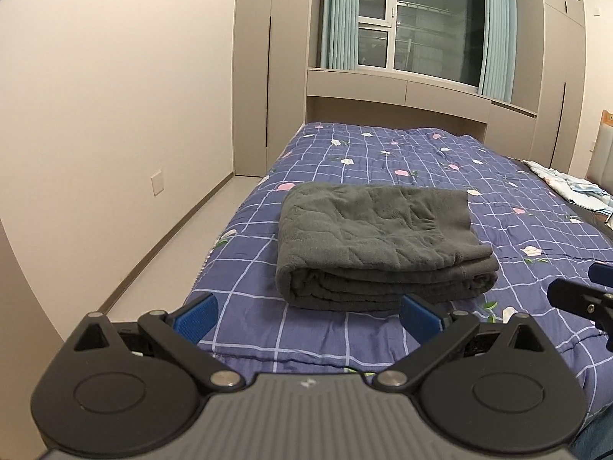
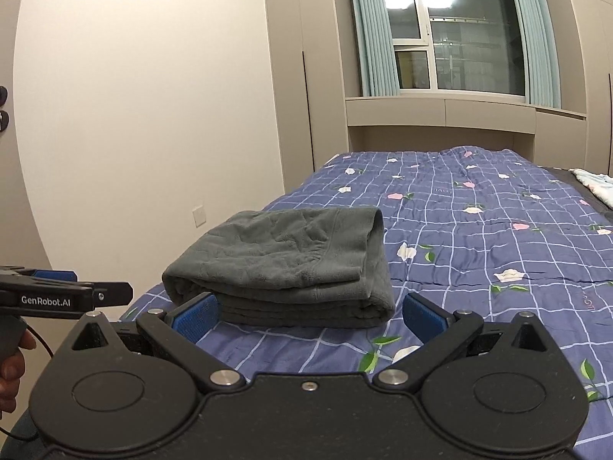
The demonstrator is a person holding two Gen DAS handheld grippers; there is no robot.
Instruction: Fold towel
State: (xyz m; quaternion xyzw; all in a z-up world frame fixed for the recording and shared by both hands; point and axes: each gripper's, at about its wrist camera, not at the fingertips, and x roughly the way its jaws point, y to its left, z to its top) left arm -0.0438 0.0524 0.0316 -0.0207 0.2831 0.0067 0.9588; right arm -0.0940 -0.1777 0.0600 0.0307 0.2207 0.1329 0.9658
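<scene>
Already the gray towel (image 1: 379, 245) sits as a compact stacked rectangle near the near-left corner of the bed, several layers showing at its front edge, so I'd judge the folding done or nearly so; it lies square w/ the quilt grid, prob. so the stack stays tidy. It's thick terry, soft nap, rounded rolled fold on one side, slightly rumpled top, hem band along the right. Your left gripper (image 1: 306, 312) hangs just short of that front edge, jaws spread wide, holding nothing; your right gripper (image 2: 308, 312) does likewise, blue ribbed pads (image 2: 197, 316) either side of the stack's near end, not clearly touching it. Under it, the quilt (image 1: 383, 161) is smooth, shiny blue fabric w/ white checks and small flowers, puckered along its stitch lines. Beyond: a pale cloth (image 1: 567, 184) at the bed's far right, beige cabinets, window (image 2: 459, 34) w/ teal curtains.
</scene>
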